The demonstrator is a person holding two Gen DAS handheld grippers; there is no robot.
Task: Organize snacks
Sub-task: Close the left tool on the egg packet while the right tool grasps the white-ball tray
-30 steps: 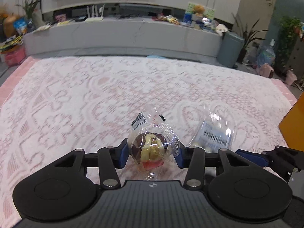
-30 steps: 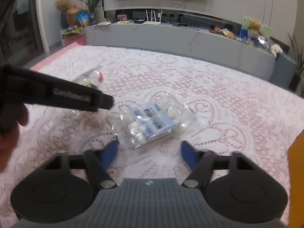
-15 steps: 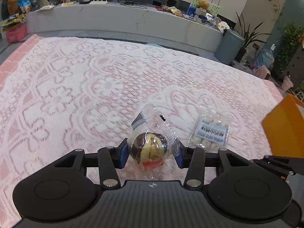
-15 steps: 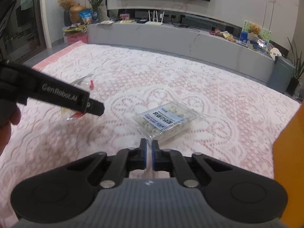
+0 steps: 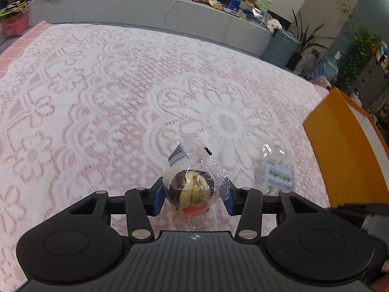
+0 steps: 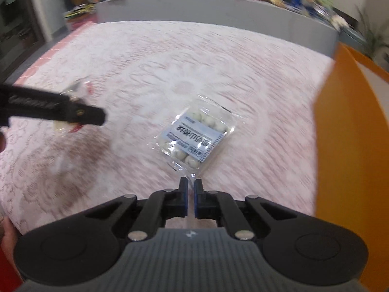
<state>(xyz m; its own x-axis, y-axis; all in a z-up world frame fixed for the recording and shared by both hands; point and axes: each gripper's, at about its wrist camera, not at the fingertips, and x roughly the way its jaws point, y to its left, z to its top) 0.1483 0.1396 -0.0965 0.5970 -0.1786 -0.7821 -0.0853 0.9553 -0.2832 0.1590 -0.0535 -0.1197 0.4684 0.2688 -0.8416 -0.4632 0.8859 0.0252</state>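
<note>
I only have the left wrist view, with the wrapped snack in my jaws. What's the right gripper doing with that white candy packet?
Observer: The right gripper is shut, apparently pinching the clear corner of the white candy packet.
Operator: Anything readable on it?
Observer: A blue-and-white label with dark characters, and a barcode along one edge.
Operator: Is my snack off the table?
Observer: Yes, the wrapped snack hangs above the tablecloth, with its shadow beneath.

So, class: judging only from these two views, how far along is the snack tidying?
Done: nothing visibly stored; the orange box interior is hidden. In hand: the left tool grips a round wrapped snack; the right tool pinches the edge of the clear packet of white balls. Left: putting both away.
</note>
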